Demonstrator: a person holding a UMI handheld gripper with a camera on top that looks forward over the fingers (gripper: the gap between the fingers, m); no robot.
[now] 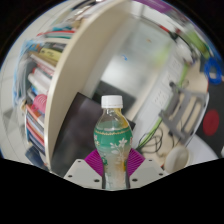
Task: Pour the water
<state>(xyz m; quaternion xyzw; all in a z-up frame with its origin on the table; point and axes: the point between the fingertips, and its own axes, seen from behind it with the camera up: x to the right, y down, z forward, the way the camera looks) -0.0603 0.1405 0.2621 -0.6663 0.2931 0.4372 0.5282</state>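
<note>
A clear plastic bottle (112,135) with a white cap and a green label with white flowers stands upright between my fingers. My gripper (112,162) is shut on the bottle: both magenta pads (93,160) press on its lower body from either side. The bottle's base is hidden below the fingers, so I cannot tell if it rests on anything. No cup or other vessel shows in the view.
A light wooden panel (85,80) of a bookshelf stands just behind the bottle, with several colourful books (40,90) on its shelves beyond the left finger. A white wall, cables (150,135) and white equipment (185,110) lie beyond the right finger.
</note>
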